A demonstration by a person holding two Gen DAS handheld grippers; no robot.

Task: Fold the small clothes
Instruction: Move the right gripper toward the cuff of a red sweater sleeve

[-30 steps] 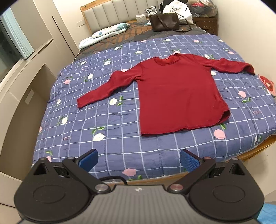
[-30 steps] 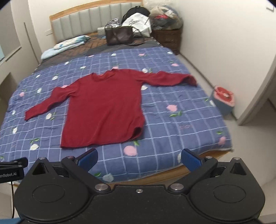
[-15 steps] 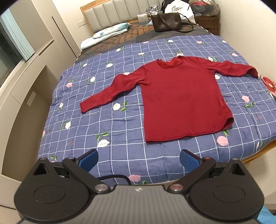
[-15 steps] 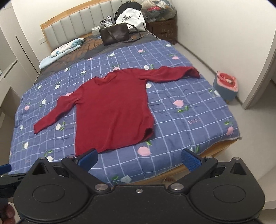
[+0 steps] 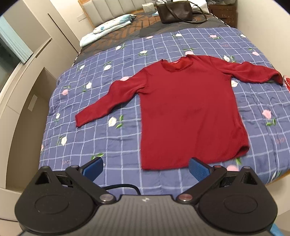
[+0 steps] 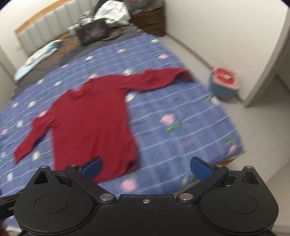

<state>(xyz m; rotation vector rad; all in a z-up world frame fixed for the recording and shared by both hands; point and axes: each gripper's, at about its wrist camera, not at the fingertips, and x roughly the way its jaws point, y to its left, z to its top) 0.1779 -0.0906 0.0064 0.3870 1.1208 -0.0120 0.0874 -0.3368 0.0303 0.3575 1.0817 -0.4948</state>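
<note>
A red long-sleeved top [image 5: 188, 112] is seen laid flat, sleeves outstretched, on a blue checked floral quilt [image 5: 101, 138], while the left gripper [image 5: 145, 168] and right gripper [image 6: 145, 166] are held above the bed's foot, jaws spread wide and empty.

1. A blue quilt [image 5: 126, 141] with a white grid and pink and white flowers covers most of the bed, reaching its foot edge.
2. A padded grey headboard [image 5: 116, 10] in a wooden frame stands at the head of the bed.
3. A pale blue pillow [image 5: 107, 30] lies at the head end, towards the bed's left corner.
4. A dark brown handbag [image 5: 174, 11] with a long strap sits at the head end, right of the pillow.
5. A white shopping bag [image 6: 114, 12], blurred, rests behind the handbag.
6. A dark wooden nightstand [image 6: 150, 20] stands beside the bed's far right corner.
7. A small blue bin [image 6: 223, 84] with a red top sits on the floor by the bed's right edge.
8. Cream cabinets [image 5: 23, 90] line the wall along the bed's left edge.
</note>
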